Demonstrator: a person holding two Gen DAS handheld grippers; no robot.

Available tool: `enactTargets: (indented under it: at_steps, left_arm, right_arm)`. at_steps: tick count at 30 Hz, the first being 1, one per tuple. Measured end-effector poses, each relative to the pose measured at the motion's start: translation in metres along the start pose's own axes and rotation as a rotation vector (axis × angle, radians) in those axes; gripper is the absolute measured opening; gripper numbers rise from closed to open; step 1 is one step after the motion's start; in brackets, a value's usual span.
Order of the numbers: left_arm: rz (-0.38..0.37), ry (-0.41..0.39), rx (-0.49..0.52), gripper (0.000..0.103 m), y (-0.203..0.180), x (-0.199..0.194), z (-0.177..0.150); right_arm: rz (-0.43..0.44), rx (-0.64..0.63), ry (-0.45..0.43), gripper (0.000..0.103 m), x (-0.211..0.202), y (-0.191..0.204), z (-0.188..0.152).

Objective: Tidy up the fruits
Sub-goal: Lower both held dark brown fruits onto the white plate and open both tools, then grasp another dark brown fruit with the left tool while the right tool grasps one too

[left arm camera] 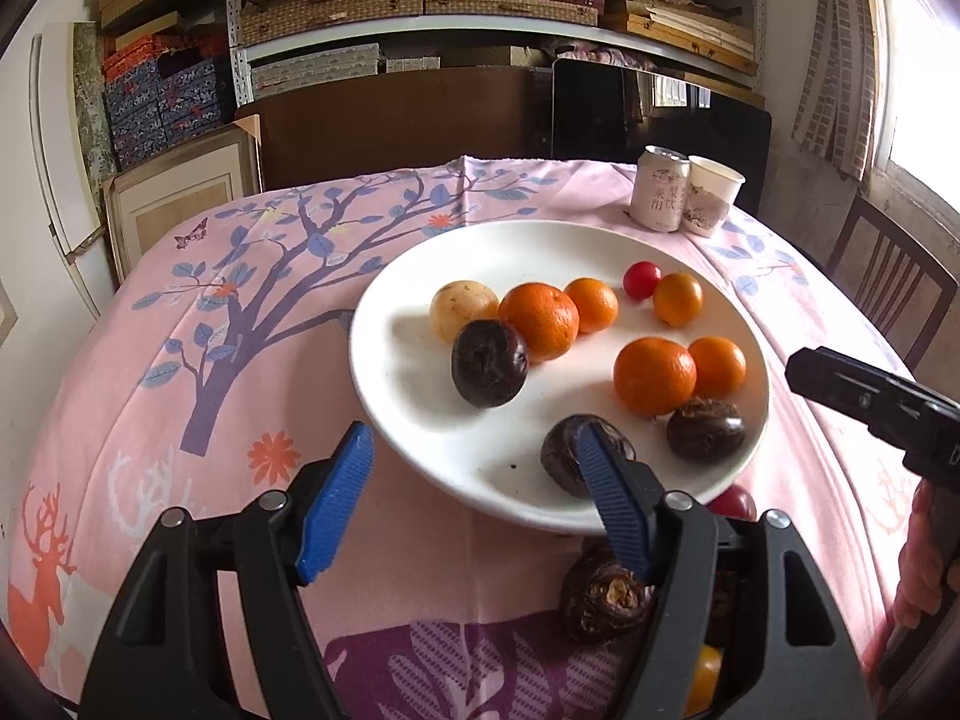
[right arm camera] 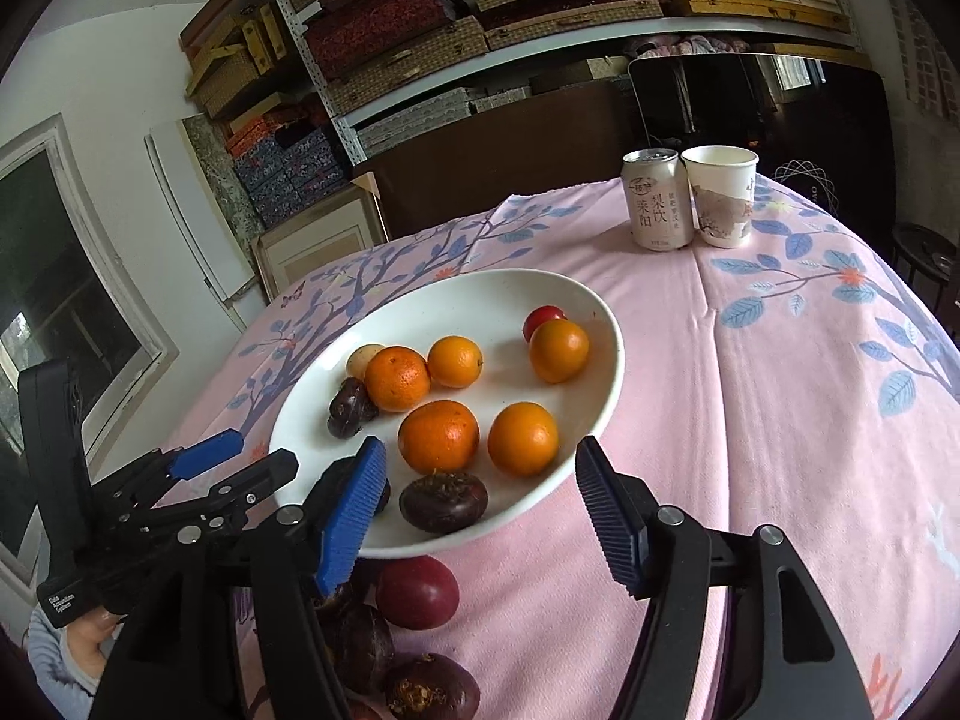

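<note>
A white plate (left arm camera: 420, 408) (right arm camera: 600, 324) holds several oranges (left arm camera: 539, 319) (right arm camera: 438, 436), dark purple wrinkled fruits (left arm camera: 489, 362) (right arm camera: 443, 501), a pale yellow fruit (left arm camera: 462, 307) and a small red fruit (left arm camera: 641, 279) (right arm camera: 542, 318). My left gripper (left arm camera: 480, 480) is open and empty at the plate's near rim; it also shows at the left of the right wrist view (right arm camera: 240, 462). My right gripper (right arm camera: 480, 504) is open and empty over the plate's near edge. Loose fruits lie on the cloth before the plate: a red one (right arm camera: 417, 591) and dark ones (right arm camera: 432, 687) (left arm camera: 606, 600).
A drink can (left arm camera: 659, 189) (right arm camera: 657, 199) and a paper cup (left arm camera: 711, 195) (right arm camera: 720, 195) stand at the table's far right. The table has a pink patterned cloth (left arm camera: 240, 330). A wooden chair (left arm camera: 888, 288) stands right. Shelves of boxes stand behind.
</note>
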State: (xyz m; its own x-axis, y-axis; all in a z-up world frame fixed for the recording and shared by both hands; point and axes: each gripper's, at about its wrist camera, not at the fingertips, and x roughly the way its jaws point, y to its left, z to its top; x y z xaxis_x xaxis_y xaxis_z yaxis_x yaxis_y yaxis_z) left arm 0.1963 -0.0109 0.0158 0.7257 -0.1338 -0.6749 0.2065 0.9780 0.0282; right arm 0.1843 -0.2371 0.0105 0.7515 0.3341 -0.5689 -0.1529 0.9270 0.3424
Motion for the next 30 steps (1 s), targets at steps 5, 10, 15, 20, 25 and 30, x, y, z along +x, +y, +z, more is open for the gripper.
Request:
enactTargets:
  at_steps: [5,10,15,20,25,30]
  left_arm:
    - [0.013,0.020,0.053,0.076,-0.009,-0.010,-0.025]
    - [-0.026,0.026,0.050,0.079,-0.012,-0.017,-0.033]
    - [-0.043,0.056,0.072,0.079,-0.018,-0.013,-0.037]
    - [-0.057,0.088,0.092,0.080,-0.024,-0.004,-0.039]
    - [-0.085,0.111,0.117,0.082,-0.031,0.003,-0.041]
    - [-0.003,0.134,0.067,0.087,-0.006,0.005,-0.040]
  right_arm:
    - [-0.004,0.059,0.014,0.069,-0.011,-0.016,-0.011]
    - [-0.005,0.092,-0.017,0.073,-0.026,-0.024,-0.016]
    - [-0.008,0.103,-0.009,0.074,-0.025,-0.027,-0.015]
    - [-0.011,0.094,-0.003,0.074,-0.025,-0.025,-0.016]
    - [-0.018,0.095,0.004,0.076,-0.025,-0.024,-0.017]
    - [-0.018,0.094,0.012,0.076,-0.023,-0.024,-0.018]
